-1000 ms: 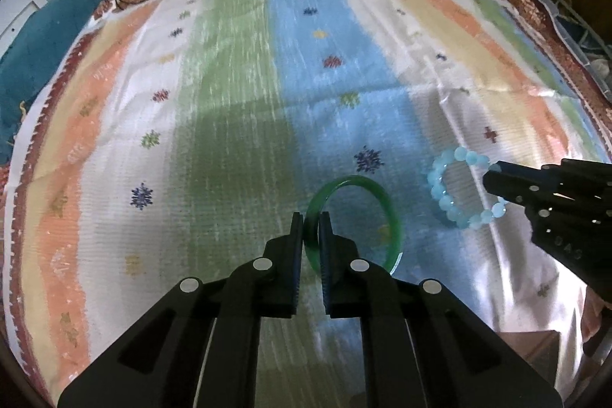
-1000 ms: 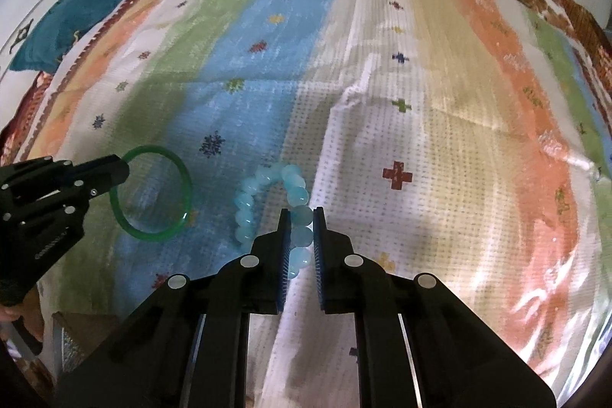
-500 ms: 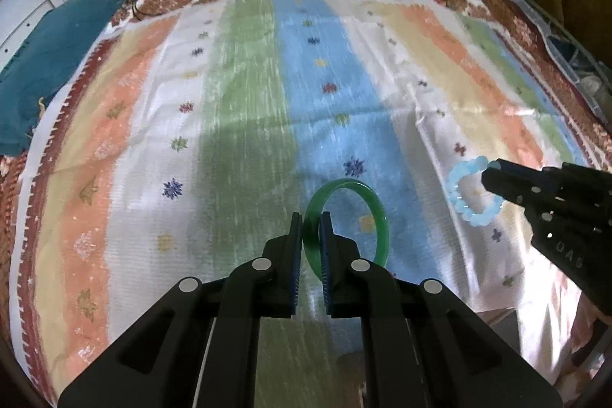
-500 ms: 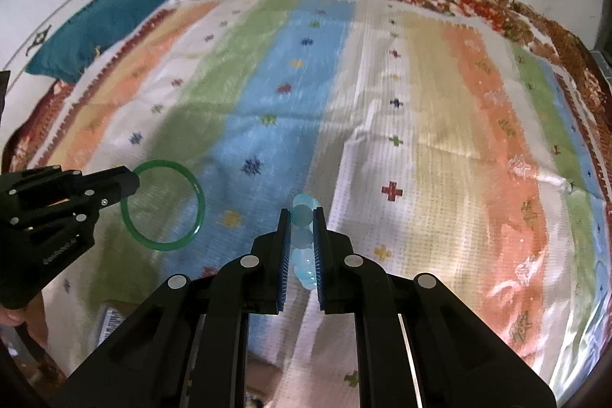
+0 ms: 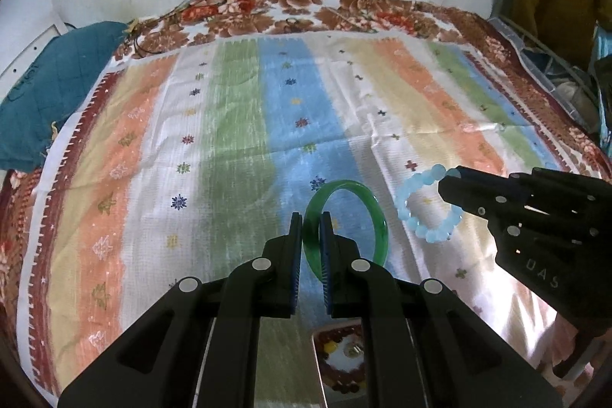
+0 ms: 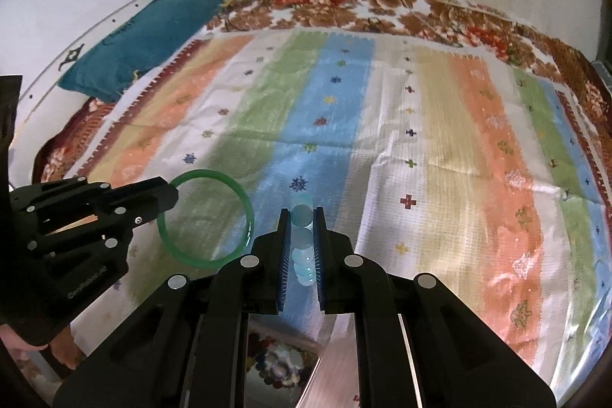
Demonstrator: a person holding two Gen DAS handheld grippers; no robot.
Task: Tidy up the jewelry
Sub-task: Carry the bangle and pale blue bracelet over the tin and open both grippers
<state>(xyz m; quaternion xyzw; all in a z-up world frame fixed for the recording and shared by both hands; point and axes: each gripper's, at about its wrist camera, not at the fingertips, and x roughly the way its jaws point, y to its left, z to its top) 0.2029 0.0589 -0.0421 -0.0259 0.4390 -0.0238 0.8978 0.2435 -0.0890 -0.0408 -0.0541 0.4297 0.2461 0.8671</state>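
— Left claw (image 5: 310,222)?
— Clamped on the green bangle (image 5: 376,217), ring edge-on, above the striped cloth (image 5: 237,148).
— Right claw (image 6: 300,217)?
— Tilted downward, gripping the blue bead bracelet (image 6: 302,236), hanging alongside.

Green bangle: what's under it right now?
The green bangle, clamped in the left gripper, hangs above the striped cloth; a tray of beads shows below, mostly hidden by the gripper.

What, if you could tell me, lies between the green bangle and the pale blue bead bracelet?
Nothing: in the left wrist view, only striped cloth shows behind the gap between green bangle and bead bracelet.
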